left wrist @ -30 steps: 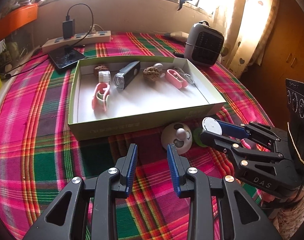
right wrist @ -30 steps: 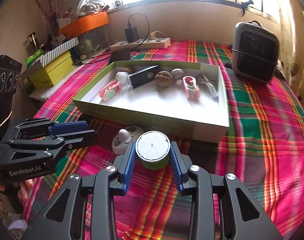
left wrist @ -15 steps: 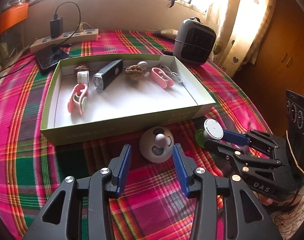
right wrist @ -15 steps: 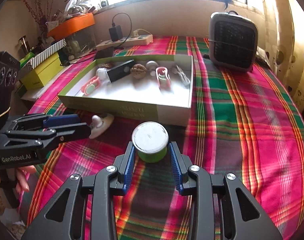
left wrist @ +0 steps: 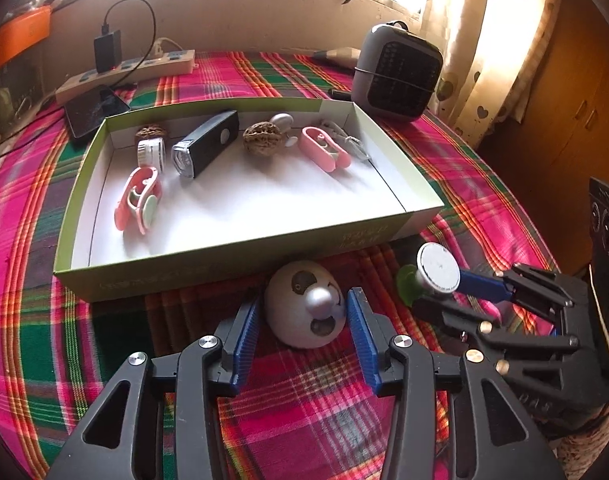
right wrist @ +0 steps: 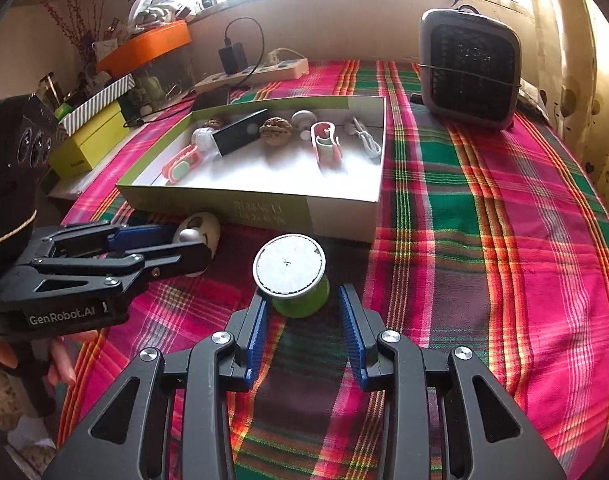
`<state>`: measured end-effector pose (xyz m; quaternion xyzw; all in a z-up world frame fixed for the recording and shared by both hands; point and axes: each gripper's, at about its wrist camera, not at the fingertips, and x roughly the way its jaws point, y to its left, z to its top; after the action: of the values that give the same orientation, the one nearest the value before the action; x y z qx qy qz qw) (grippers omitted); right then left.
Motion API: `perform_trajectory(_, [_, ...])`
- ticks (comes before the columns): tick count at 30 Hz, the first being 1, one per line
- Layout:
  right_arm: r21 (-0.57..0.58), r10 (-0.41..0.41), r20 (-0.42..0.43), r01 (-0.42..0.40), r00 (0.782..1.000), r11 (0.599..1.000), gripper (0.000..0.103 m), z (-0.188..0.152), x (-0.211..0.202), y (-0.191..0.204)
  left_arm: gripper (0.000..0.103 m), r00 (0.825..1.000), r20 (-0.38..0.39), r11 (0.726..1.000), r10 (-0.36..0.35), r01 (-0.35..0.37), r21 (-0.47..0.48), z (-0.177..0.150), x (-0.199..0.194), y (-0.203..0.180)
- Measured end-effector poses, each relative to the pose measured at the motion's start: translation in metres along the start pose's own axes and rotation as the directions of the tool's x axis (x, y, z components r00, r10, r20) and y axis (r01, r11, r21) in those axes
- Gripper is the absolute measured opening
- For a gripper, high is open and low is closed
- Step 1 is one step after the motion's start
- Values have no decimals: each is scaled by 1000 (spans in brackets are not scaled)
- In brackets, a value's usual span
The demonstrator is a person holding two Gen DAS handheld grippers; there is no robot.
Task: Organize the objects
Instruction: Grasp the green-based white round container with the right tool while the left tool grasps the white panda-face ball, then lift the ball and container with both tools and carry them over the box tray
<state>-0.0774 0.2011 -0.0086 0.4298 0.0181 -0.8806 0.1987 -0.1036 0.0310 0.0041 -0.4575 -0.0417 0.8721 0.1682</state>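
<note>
The shallow green cardboard box with a white inside [left wrist: 240, 258] lies on the pink, green and red plaid tablecloth [right wrist: 484, 208] and serves as the landmark here. Just outside its near wall, the white dome-shaped gadget with a grey knob on top [left wrist: 304, 310] rests on the cloth. The left gripper [left wrist: 302, 334] has its blue-padded fingers [left wrist: 244, 330] spread apart on either side of this dome, with a gap visible on each side, so nothing is clamped. Further along the same near wall, toward the box's right corner, stands the small green spool with a flat grey round cap [right wrist: 291, 280]. The right gripper [right wrist: 302, 326] brackets the spool's lower part with its fingers apart; whether the pads touch the spool cannot be told.

Inside the box, along its far wall, lie a black rectangular flashlight [left wrist: 206, 144], a brown wrinkled walnut [left wrist: 262, 140], a second walnut in the far left corner [left wrist: 150, 133], a white ridged cap [left wrist: 150, 151], a pink oblong clip case [left wrist: 324, 148], a coiled white cable [right wrist: 364, 138], and a pink-and-mint clip [left wrist: 138, 200] nearer the left wall.

Beyond the box's far right corner sits a grey boxy fan heater with a black grille [right wrist: 470, 68]. Beyond the far left corner lie a dark smartphone [left wrist: 94, 112] and a cream power strip with a black charger plugged in [left wrist: 128, 70].
</note>
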Motion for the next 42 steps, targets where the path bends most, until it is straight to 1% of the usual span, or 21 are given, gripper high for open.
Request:
perform_trajectory(3, [-35, -10, -6, 10, 1000, 999, 38, 0, 1, 4, 42, 1000, 1, 1000, 16, -16, 2, 2, 2, -2])
perform_trajectory(7, [-49, -14, -9, 13, 1000, 999, 40, 0, 1, 5, 42, 1000, 2, 1000, 29, -29, 2, 2, 3, -4])
perform_trajectory(17, [-31, 2, -9, -2, 1000, 1000, 40, 7, 5, 2, 41, 1000, 9, 1000, 20, -20, -17, 2, 2, 0])
perform_trajectory(25, [-43, -23, -9, 23, 1000, 999, 40, 11, 9, 5, 40, 1000, 15, 1000, 9, -9, -18, 1, 1, 3])
perform_trajectory(28, [-26, -7, -7, 7, 1000, 1000, 40, 12, 9, 2, 41, 1000, 16, 1000, 18, -18, -17, 1, 1, 3])
perform_trajectory(31, [-23, -6, -5, 6, 1000, 1000, 39, 12, 9, 1, 41, 1000, 17, 1000, 22, -22, -14, 1, 1, 2])
perform_trajectory(33, [-19, -13, -3, 13, 1000, 1000, 34, 12, 9, 0, 40, 1000, 17, 1000, 18, -18, -19, 1, 1, 3])
perform_trajectory(42, [-17, -14, -1, 14, 1000, 1000, 34, 12, 8, 2, 41, 1000, 17, 1000, 16, -15, -26, 1, 1, 3])
